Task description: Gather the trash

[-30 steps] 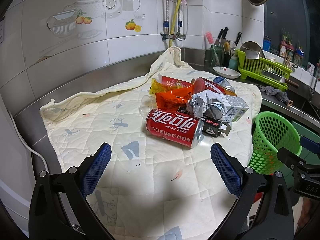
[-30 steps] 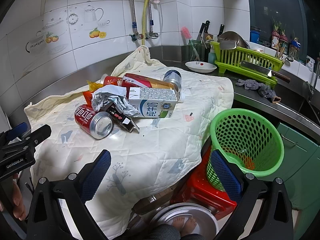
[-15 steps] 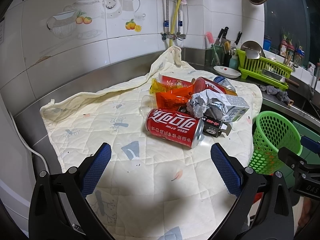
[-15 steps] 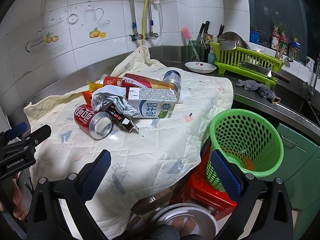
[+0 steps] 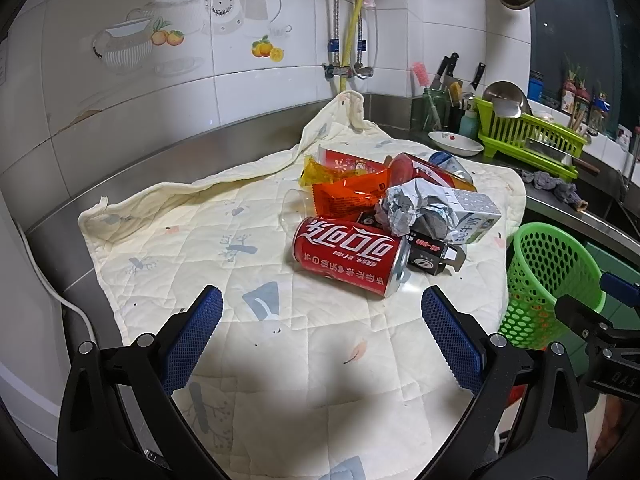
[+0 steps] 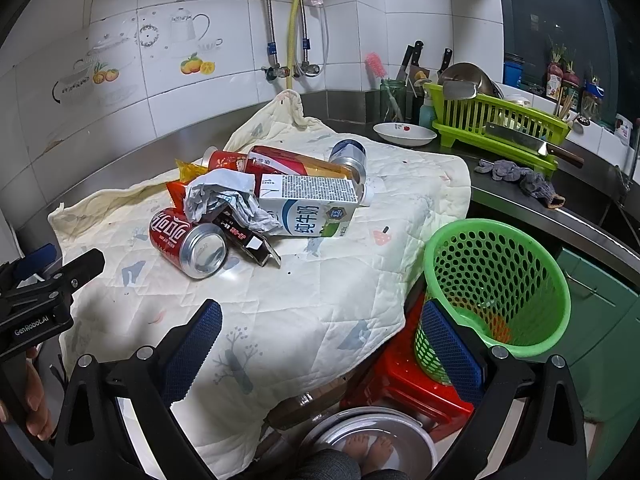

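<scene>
In the left wrist view, we hold our left gripper (image 5: 320, 336) over the quilted cloth (image 5: 192, 240). Its jaws are wide apart and hold nothing. A red cola can (image 5: 348, 254) lies on its side just ahead. Behind it sit crumpled paper (image 5: 412, 208), an orange wrapper (image 5: 348, 196) and a milk carton (image 5: 472, 216). The green basket (image 5: 548, 276) stands to the right, beside the cloth.

In the right wrist view, our right gripper (image 6: 320, 340) is also wide apart and empty. It hangs over the cloth's edge. The basket stands on a red stool (image 6: 404, 384).
</scene>
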Tool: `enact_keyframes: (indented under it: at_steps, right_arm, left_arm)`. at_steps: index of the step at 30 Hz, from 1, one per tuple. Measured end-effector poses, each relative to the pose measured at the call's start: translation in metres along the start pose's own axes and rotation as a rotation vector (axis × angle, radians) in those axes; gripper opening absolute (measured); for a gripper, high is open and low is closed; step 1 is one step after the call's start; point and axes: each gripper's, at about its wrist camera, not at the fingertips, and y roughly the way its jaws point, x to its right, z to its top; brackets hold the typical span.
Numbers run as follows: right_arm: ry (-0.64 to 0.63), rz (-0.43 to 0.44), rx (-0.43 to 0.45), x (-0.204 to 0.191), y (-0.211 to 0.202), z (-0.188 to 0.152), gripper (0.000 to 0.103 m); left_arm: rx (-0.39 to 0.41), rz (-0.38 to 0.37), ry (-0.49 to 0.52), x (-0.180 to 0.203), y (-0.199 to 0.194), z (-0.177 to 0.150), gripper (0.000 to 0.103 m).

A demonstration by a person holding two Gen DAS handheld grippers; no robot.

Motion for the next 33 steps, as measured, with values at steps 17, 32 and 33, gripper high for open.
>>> enact_keyframes:
  at_steps: [17, 32, 33]
  right_arm:
    - [0.004, 0.004, -0.01, 0.003, 0.01, 0.003, 0.097]
    - [0.009, 0.013, -0.015, 0.007, 0.018, 0.003, 0.096]
    - [0.009, 0.014, -0.016, 0.007, 0.019, 0.003, 0.096]
  left_arm:
    - [-0.015, -0.001, -0.007, -0.001, 0.011, 0.002, 0.098]
    - [-0.028, -0.017, -0.003, 0.003, 0.021, 0.006, 0.098]
    - [-0.03, -0.022, -0.002, 0.004, 0.022, 0.007, 0.098]
